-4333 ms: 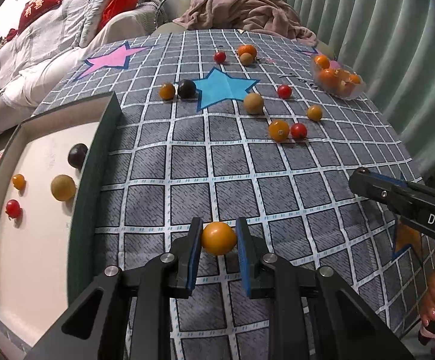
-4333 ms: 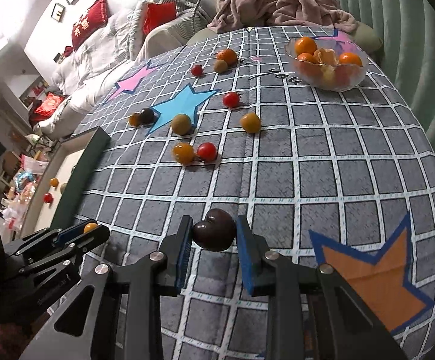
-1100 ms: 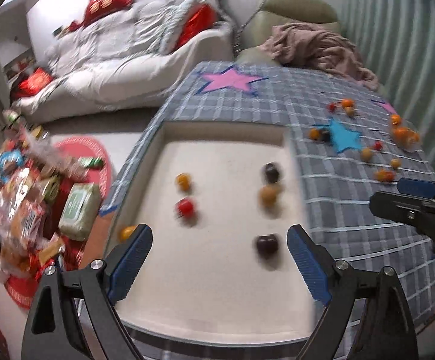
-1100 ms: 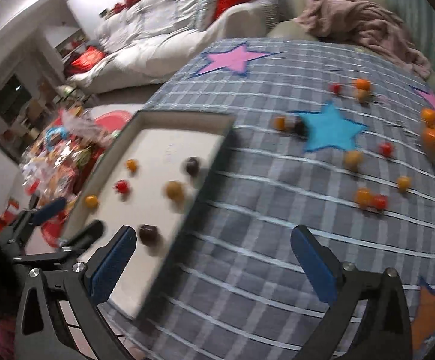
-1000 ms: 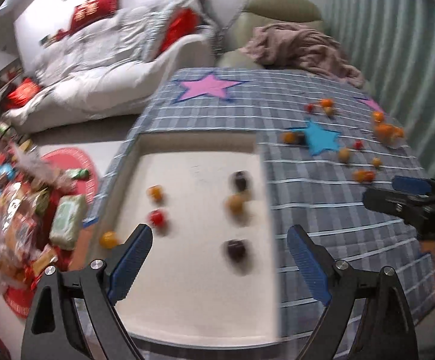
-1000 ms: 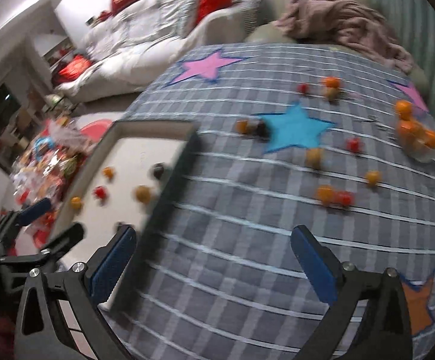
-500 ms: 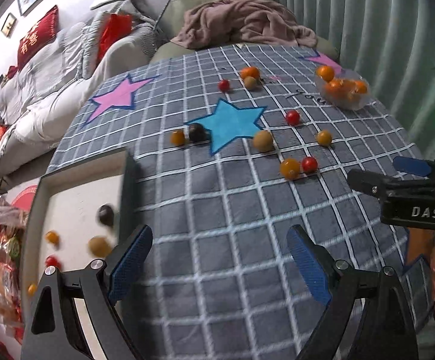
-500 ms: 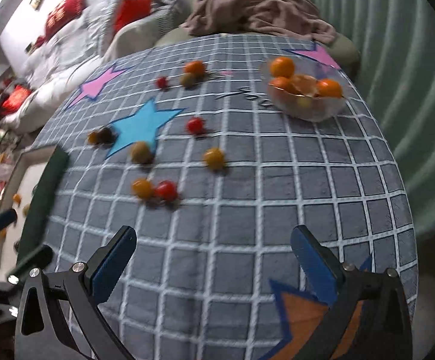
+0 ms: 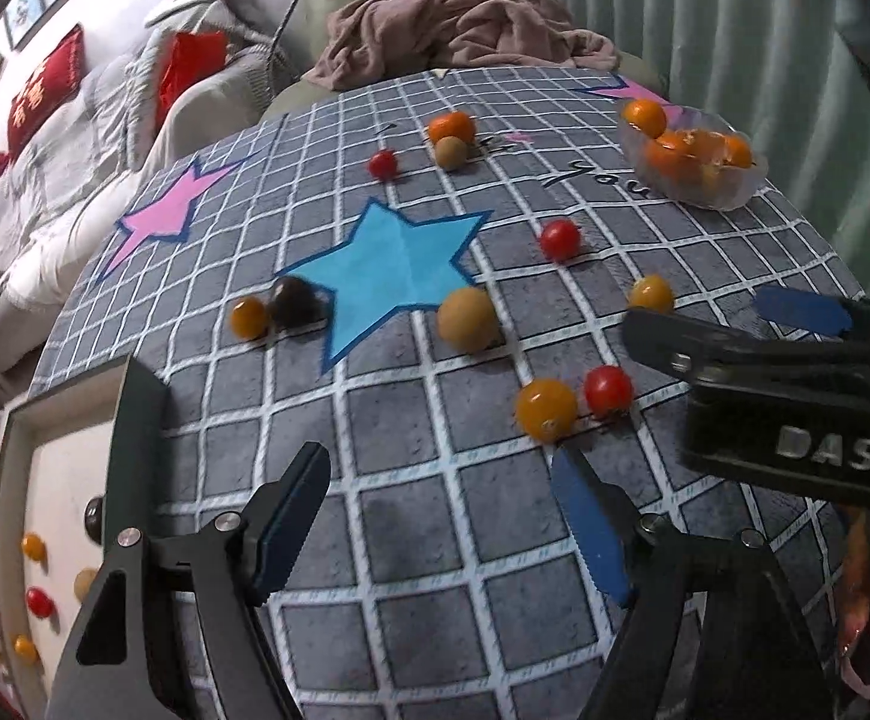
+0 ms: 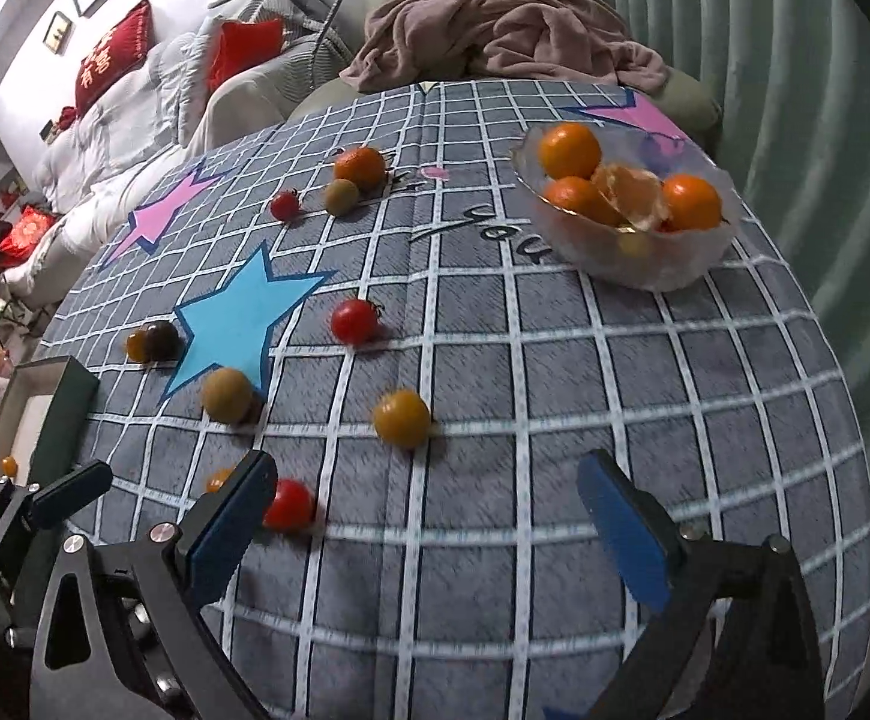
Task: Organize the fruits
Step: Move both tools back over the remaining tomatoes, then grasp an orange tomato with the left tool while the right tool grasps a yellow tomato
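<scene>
here a yellow tomato (image 9: 546, 409) lies just beyond the closing, seemingly empty left fingers (image 9: 586, 531).

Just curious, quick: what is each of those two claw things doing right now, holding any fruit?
Left gripper: open and closing, nothing between its jaws.
Right gripper: open and closing, nothing held.

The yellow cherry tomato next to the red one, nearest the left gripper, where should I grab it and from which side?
Grip the yellow cherry tomato across its round middle, coming down from above. The red cherry tomato sits close on its right, so set the left gripper with its fingers on the near and far sides. Its jaws are closing with nothing between them.
</scene>
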Demonstrator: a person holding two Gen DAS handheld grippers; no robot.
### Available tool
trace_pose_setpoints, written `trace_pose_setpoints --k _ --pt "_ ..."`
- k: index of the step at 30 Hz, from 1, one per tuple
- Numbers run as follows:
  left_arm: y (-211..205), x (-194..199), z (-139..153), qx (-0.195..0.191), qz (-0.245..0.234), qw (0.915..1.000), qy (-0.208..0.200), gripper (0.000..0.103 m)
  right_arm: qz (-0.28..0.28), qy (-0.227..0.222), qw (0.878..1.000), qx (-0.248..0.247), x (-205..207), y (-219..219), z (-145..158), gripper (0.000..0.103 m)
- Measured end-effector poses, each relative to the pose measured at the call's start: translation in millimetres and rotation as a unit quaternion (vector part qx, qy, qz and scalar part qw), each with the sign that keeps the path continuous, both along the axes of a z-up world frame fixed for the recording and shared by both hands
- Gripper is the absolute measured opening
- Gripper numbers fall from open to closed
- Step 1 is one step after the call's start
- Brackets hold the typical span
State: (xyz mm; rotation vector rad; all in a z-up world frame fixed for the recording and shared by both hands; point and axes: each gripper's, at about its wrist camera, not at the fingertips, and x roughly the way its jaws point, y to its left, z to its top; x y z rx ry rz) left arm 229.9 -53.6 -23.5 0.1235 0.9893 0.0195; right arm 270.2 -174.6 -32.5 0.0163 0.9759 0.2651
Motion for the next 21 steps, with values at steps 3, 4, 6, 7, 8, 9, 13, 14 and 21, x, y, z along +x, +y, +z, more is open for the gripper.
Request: trace_pose_setpoints --k 3,4,6,7,8,9,13,14,21 --pt "-6 4 -3 0.002 -0.01 0.9999 -0.003 0.078 0.012 0.008 1.0 -0.007 6 5 -6 0.071" --pt "-8 5 -3 0.003 -0.012 0.9999 -0.003 0.078 0.016 0.002 1.0 -0.012 6 7 -6 0.071" --pt "-10 8 -5 0.001 -0.013 0.9999 -0.002 0.078 0.026 -0.002 0.999 -0.019 7 12 -7 0.07" --pt "-10 10 -6 0.0 -0.013 0.9999 -0.001 0.078 0.031 -0.004 0.999 -0.022 7 13 -7 0.068" --pt "-12 12 -7 -0.001 -0.013 0.9999 -0.001 0.078 0.035 -0.007 0.999 -0.026 6 14 -7 0.064" --pt "-12 12 -7 -0.002 -0.014 0.9999 -0.001 0.078 0.039 -0.011 0.999 -0.029 5 16 -7 0.06" --pt "-17 17 -7 -0.012 -0.019 0.9997 -0.003 0.067 0.05 -0.015 0.998 -0.024 4 14 -6 0.023" --pt "-18 18 -7 -0.014 -0.019 0.9997 -0.003 0.063 0.05 -0.013 0.999 -0.018 4 12 -6 0.023" --pt "-24 15 -6 -0.036 -0.031 0.9989 0.002 0.024 0.042 -0.001 0.999 0.023 -6 -8 -6 0.023"
